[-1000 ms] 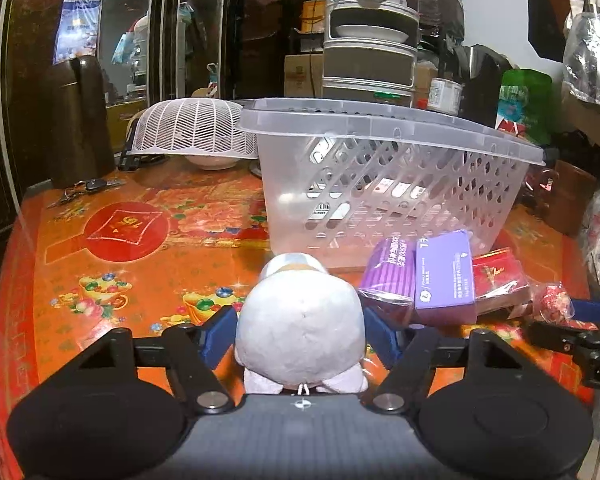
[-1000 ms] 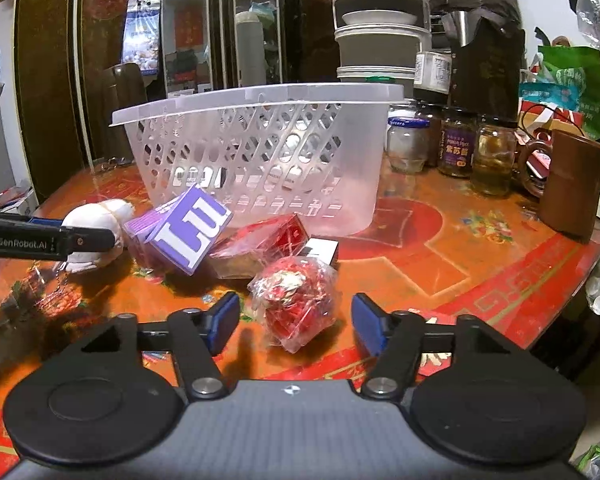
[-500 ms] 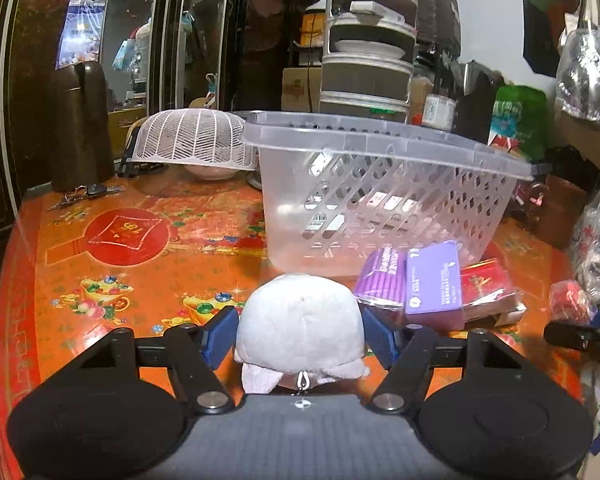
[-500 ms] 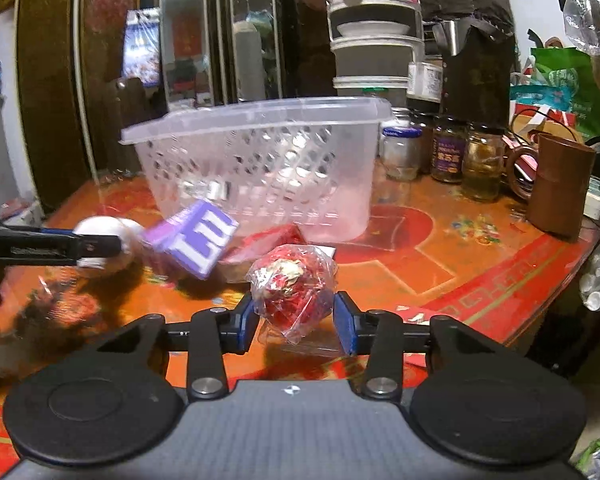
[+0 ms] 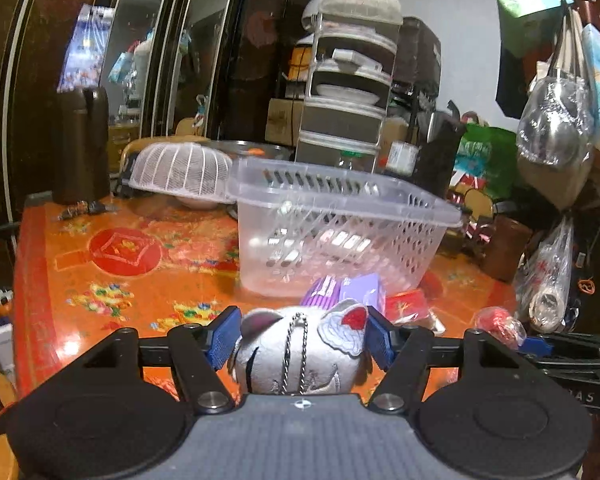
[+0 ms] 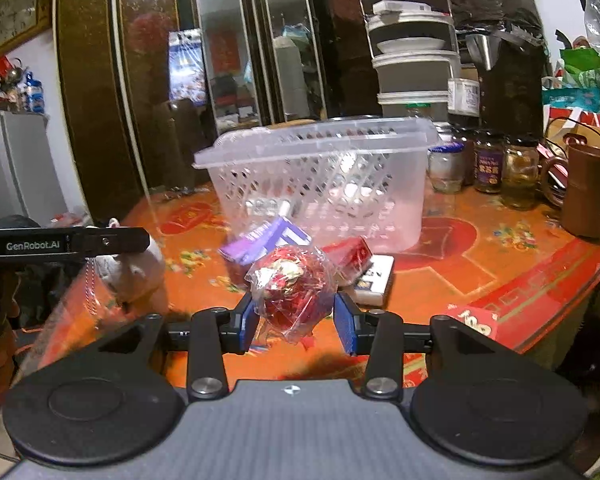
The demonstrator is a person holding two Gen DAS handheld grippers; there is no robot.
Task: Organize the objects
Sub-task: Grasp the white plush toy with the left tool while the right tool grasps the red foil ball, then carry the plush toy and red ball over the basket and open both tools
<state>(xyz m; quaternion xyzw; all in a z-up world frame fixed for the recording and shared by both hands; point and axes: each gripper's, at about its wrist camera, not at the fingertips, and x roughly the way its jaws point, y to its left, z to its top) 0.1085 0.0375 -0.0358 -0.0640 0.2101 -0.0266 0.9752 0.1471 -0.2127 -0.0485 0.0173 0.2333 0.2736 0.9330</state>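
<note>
A: Where do we have the plush toy (image 5: 300,354)?

B: Between the blue pads of our left gripper (image 5: 298,338), pinched on both sides and lifted above the near edge of the orange table (image 5: 120,276). Its bead chain (image 5: 290,350) hangs down its front.

A: And the wrapped red ball (image 6: 292,292)?

B: Our right gripper (image 6: 294,322) pinches it; both pads press into the crinkled clear wrap, and it hangs above the table's near edge.

A: What lies beyond the fingers?

B: On the table sit the purple box (image 6: 266,238), the red packet (image 6: 348,254) just beside it, and a white card (image 6: 374,278) partly under that packet. Just behind them stands the clear basket (image 6: 320,184), toward the middle of the table.

A: And farther out?

B: Jars (image 6: 488,166) and a brown mug (image 6: 588,192) stand along the table's right edge; a white mesh cover (image 5: 180,172) sits at its far edge.
</note>
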